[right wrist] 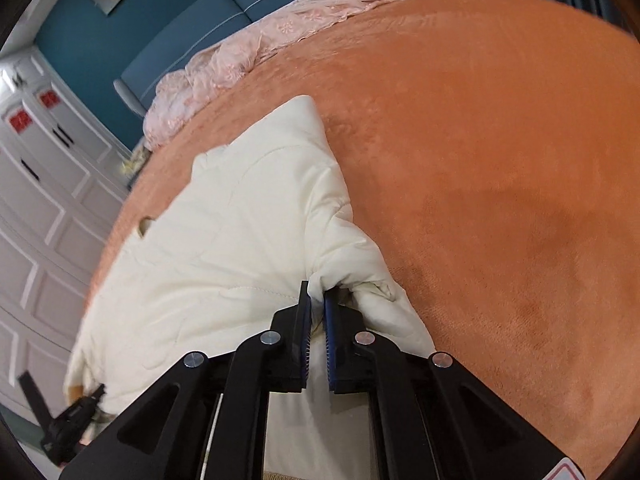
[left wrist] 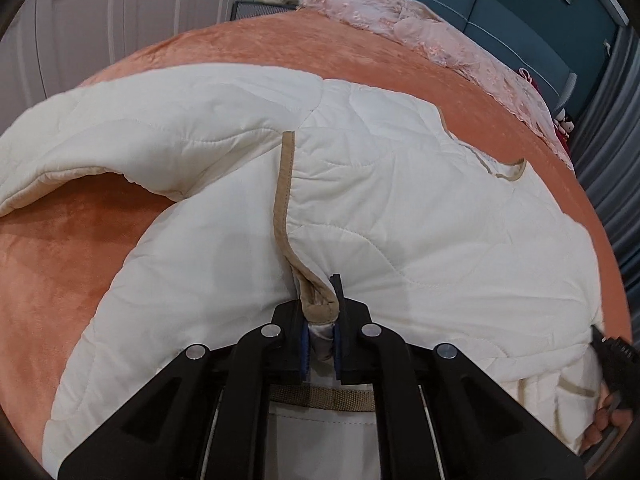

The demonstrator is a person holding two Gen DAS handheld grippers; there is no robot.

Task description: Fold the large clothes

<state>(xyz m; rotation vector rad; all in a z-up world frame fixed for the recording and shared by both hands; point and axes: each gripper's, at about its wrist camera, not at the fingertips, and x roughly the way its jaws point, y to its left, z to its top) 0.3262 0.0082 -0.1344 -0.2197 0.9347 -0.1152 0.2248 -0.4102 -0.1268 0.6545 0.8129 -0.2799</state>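
A cream quilted jacket (left wrist: pixel 360 200) with tan trim lies spread on the orange bed cover (left wrist: pixel 60 264). My left gripper (left wrist: pixel 320 300) is shut on the tan-trimmed hem edge near the front opening. One sleeve stretches to the left. In the right wrist view the jacket (right wrist: pixel 224 248) lies at left, and my right gripper (right wrist: pixel 318 300) is shut on a bunched fold of its cream fabric. The left gripper (right wrist: pixel 68 420) shows at the lower left there. The right gripper (left wrist: pixel 616 356) shows at the right edge of the left wrist view.
A pink lace cloth (left wrist: pixel 440 36) lies along the far side of the bed by a blue headboard (left wrist: pixel 520 20). White cupboard doors (right wrist: pixel 36 220) stand beside the bed. Bare orange cover (right wrist: pixel 500 160) spreads to the right of the jacket.
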